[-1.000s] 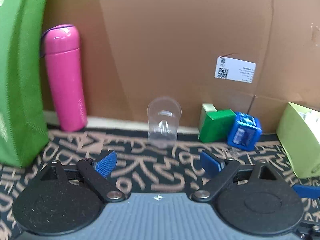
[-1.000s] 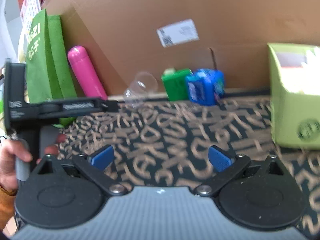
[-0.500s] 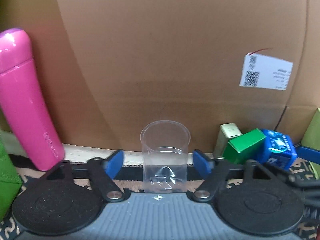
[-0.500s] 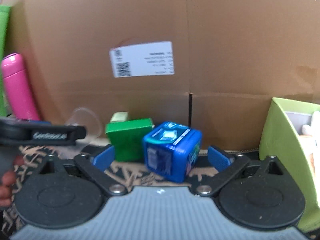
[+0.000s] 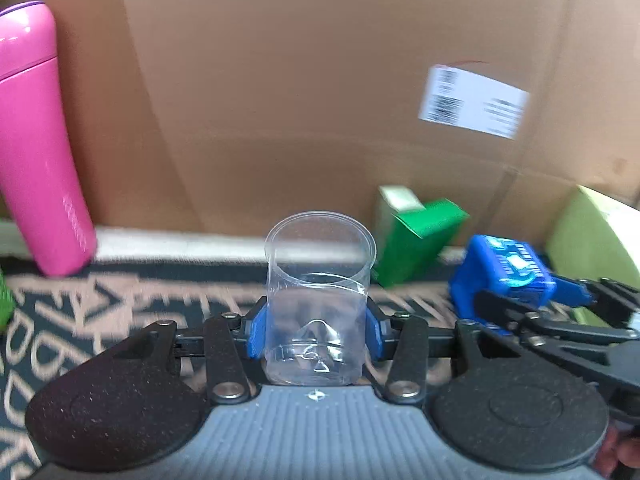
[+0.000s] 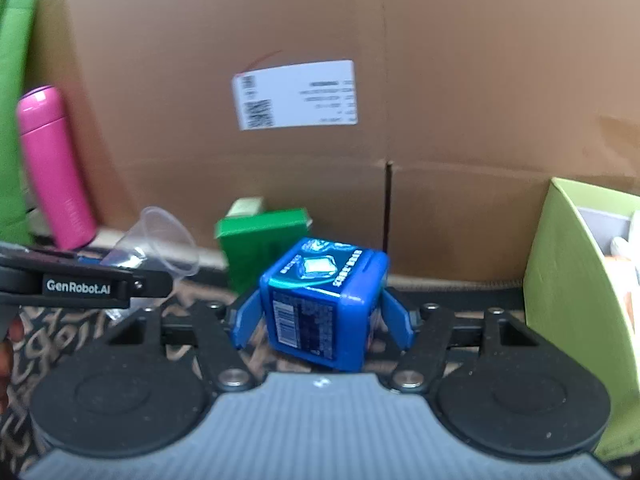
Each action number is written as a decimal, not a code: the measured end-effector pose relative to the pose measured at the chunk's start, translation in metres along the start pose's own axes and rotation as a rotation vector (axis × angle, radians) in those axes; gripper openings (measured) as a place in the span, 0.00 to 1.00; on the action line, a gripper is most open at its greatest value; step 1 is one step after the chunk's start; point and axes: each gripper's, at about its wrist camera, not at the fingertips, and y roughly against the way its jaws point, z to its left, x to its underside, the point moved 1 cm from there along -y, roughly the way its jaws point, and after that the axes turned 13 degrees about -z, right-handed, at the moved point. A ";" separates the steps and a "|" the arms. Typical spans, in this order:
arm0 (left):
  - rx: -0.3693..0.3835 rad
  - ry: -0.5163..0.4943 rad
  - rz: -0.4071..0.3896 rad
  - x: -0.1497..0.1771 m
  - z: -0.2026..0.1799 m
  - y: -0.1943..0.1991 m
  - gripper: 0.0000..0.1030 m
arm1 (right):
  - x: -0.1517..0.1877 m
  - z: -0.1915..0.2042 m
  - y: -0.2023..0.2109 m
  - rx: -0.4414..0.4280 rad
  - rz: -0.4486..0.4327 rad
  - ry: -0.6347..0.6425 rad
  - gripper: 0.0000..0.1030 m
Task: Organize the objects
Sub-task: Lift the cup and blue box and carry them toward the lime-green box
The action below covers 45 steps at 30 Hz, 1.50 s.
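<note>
My left gripper (image 5: 316, 330) is shut on a clear plastic cup (image 5: 318, 280), its blue pads pressed to both sides; the cup also shows tilted in the right wrist view (image 6: 164, 246). My right gripper (image 6: 322, 320) has closed around a blue cube-shaped box (image 6: 324, 300), its blue pads touching the box's sides. The box also shows in the left wrist view (image 5: 500, 276) with the right gripper's fingers around it. A green carton (image 6: 264, 244) stands just behind the blue box, against the cardboard wall.
A pink flask (image 5: 36, 152) stands at the left by the cardboard wall (image 5: 320, 100). A light green open box (image 6: 580, 280) stands at the right. A green bag (image 6: 12, 100) is at far left. The patterned mat (image 5: 120, 292) covers the surface.
Both grippers moved forward and closed: the left onto the clear cup, the right onto the blue box. The cup now looks tilted in the right view.
</note>
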 end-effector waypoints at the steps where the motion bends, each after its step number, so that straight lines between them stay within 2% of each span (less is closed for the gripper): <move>1: 0.020 0.010 0.003 0.003 -0.002 0.010 0.47 | 0.003 0.000 0.009 -0.008 0.002 0.007 0.63; 5: 0.086 0.035 0.033 0.022 -0.019 0.053 0.48 | 0.019 -0.002 0.057 -0.043 0.019 0.030 0.63; 10: 0.163 0.034 0.041 0.055 -0.049 0.101 0.48 | 0.036 -0.009 0.138 -0.076 0.033 0.039 0.63; 13: 0.194 -0.016 0.039 0.071 -0.074 0.120 0.48 | 0.039 -0.017 0.193 -0.069 0.033 0.028 0.62; 16: 0.222 -0.038 0.056 0.090 -0.089 0.132 0.49 | 0.045 -0.022 0.226 -0.041 0.019 0.039 0.60; 18: 0.233 -0.036 0.066 0.097 -0.095 0.139 0.53 | 0.050 -0.025 0.240 -0.016 0.009 0.046 0.59; 19: 0.227 -0.040 0.071 0.100 -0.098 0.141 0.56 | 0.052 -0.027 0.243 -0.006 0.006 0.041 0.59; 21: 0.208 -0.052 0.093 0.106 -0.103 0.143 0.68 | 0.056 -0.031 0.246 -0.002 0.016 0.013 0.60; 25: 0.187 -0.057 0.104 0.108 -0.103 0.146 0.69 | 0.067 -0.030 0.248 0.010 0.029 0.032 0.68; 27: 0.172 -0.063 0.106 0.107 -0.104 0.143 0.72 | 0.072 -0.029 0.248 0.005 0.036 0.025 0.68; 32: 0.172 -0.063 0.119 0.104 -0.106 0.136 0.71 | 0.078 -0.033 0.247 0.007 0.038 -0.004 0.68; 40: 0.126 -0.025 0.127 0.103 -0.102 0.127 0.71 | 0.079 -0.033 0.246 0.021 0.038 -0.007 0.67; 44: 0.146 -0.042 0.127 0.104 -0.104 0.126 0.58 | 0.080 -0.030 0.246 0.026 0.038 -0.001 0.62; 45: 0.145 -0.046 0.129 0.104 -0.106 0.125 0.58 | 0.080 -0.030 0.246 0.027 0.037 0.000 0.62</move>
